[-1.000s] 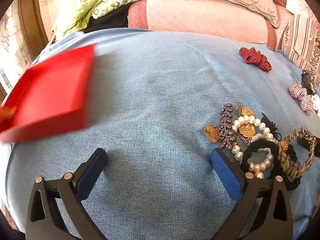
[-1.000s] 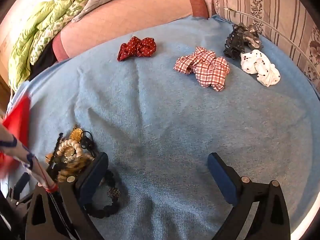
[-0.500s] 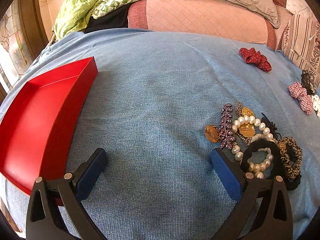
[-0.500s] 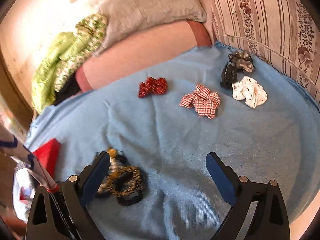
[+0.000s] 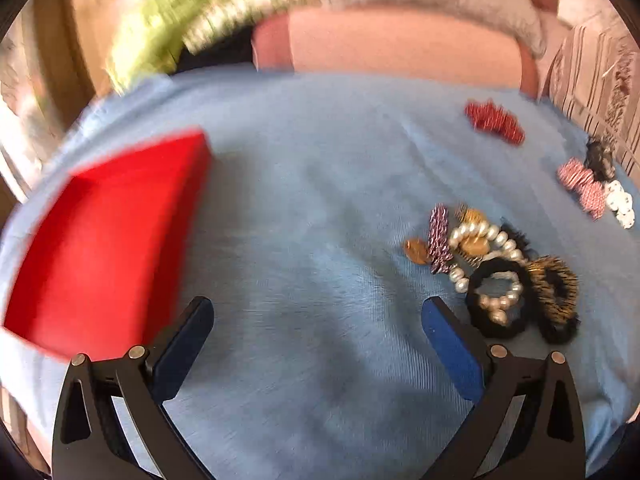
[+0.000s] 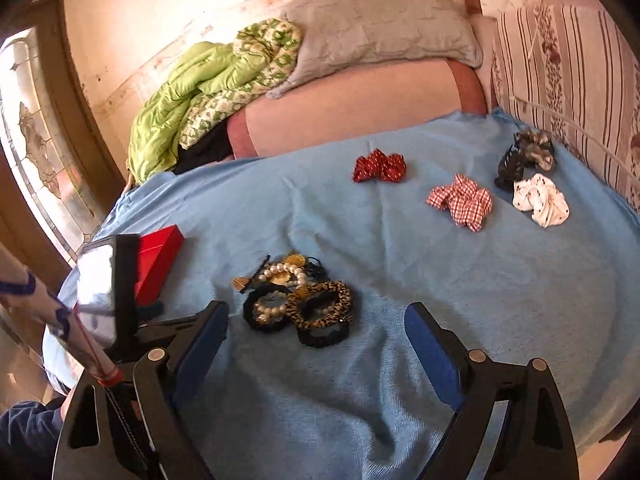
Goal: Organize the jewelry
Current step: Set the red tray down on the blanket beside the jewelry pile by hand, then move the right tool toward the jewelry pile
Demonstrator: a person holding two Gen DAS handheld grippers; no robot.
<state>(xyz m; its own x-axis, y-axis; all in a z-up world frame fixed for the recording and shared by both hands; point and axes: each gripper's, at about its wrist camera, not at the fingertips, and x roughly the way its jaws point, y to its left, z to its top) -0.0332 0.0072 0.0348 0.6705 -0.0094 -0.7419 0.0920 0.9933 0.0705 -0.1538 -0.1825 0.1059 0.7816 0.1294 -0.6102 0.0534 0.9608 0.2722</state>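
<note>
A pile of jewelry point(image 5: 492, 268) lies on the blue blanket point(image 5: 312, 184): pearl bracelets, gold pendants, a purple beaded piece, black and leopard hair ties. It also shows in the right wrist view point(image 6: 298, 298). An open red box point(image 5: 104, 240) sits at the left, also visible in the right wrist view point(image 6: 158, 262). My left gripper point(image 5: 316, 324) is open and empty above the blanket, between box and pile. My right gripper point(image 6: 316, 330) is open and empty, raised just near of the pile.
A red scrunchie point(image 6: 379, 166), a checked scrunchie point(image 6: 462, 202), a white dotted scrunchie point(image 6: 542, 200) and dark hair claws point(image 6: 524, 156) lie at the far right. A green quilt point(image 6: 208, 84) and grey pillow point(image 6: 380, 28) are behind. The left tool's body point(image 6: 108, 288) shows at left.
The red box was set down at the left. The right gripper rose and pulled back from the pile. The left gripper is now moving, and its view is blurred.
</note>
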